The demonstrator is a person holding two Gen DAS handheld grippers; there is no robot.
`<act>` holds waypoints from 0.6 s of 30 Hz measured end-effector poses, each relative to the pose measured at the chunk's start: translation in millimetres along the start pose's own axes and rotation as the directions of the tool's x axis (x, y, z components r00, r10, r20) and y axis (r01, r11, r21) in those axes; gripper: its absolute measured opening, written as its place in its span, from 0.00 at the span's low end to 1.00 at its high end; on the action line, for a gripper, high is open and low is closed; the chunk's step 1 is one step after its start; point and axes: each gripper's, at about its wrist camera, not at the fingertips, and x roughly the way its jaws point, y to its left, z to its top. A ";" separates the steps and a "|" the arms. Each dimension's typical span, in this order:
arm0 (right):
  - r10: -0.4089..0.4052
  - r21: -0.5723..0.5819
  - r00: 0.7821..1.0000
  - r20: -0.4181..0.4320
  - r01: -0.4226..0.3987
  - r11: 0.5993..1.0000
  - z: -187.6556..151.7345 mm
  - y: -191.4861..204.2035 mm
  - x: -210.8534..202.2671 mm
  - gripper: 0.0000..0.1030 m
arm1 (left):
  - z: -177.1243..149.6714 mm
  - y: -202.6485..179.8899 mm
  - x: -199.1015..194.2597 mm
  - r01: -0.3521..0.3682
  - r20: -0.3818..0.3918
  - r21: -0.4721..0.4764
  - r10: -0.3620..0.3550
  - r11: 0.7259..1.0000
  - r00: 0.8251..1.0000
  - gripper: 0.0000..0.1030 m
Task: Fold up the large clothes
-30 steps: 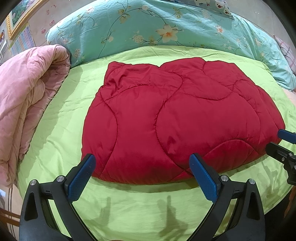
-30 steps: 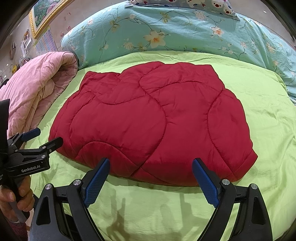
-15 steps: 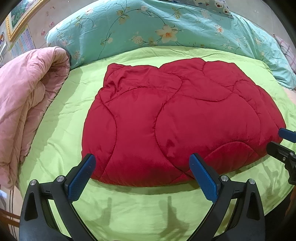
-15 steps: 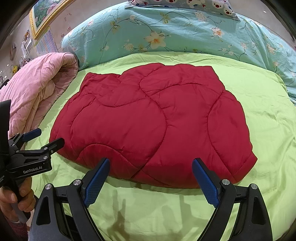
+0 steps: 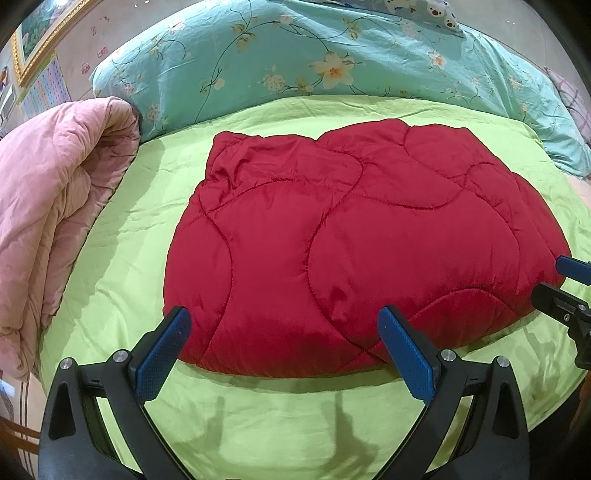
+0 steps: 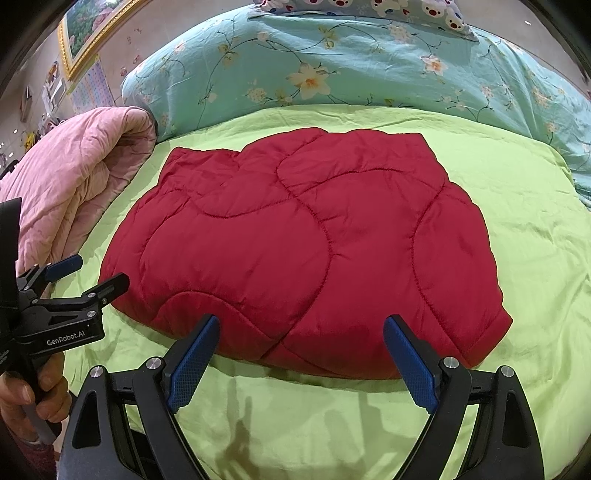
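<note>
A red quilted garment (image 5: pixel 354 240) (image 6: pixel 306 251) lies folded into a thick pad in the middle of the lime-green bed sheet (image 5: pixel 122 266) (image 6: pixel 524 206). My left gripper (image 5: pixel 284 347) hovers open just short of its near-left edge, nothing between the blue pads. My right gripper (image 6: pixel 301 354) is open too, facing the near-right edge, touching nothing. The left gripper (image 6: pixel 92 273) shows from the side in the right wrist view, held by a hand (image 6: pixel 22 398). The right gripper's fingertips (image 5: pixel 569 269) show at the right edge of the left wrist view.
A rolled pink quilt (image 5: pixel 48 206) (image 6: pixel 74 173) lies along the left side of the bed. A teal floral duvet (image 5: pixel 332 55) (image 6: pixel 351 62) is heaped across the head. A framed picture (image 6: pixel 85 33) hangs on the wall at upper left.
Both grippers have drifted very slightly; the garment sits a touch farther from them. Nothing was taken hold of or let go.
</note>
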 end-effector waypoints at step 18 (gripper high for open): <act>0.001 0.001 1.000 0.004 -0.001 1.000 2.6 -2.1 -0.9 0.89 | 5.6 -2.9 -2.2 0.001 0.010 0.007 -0.001 1.000 1.000 0.98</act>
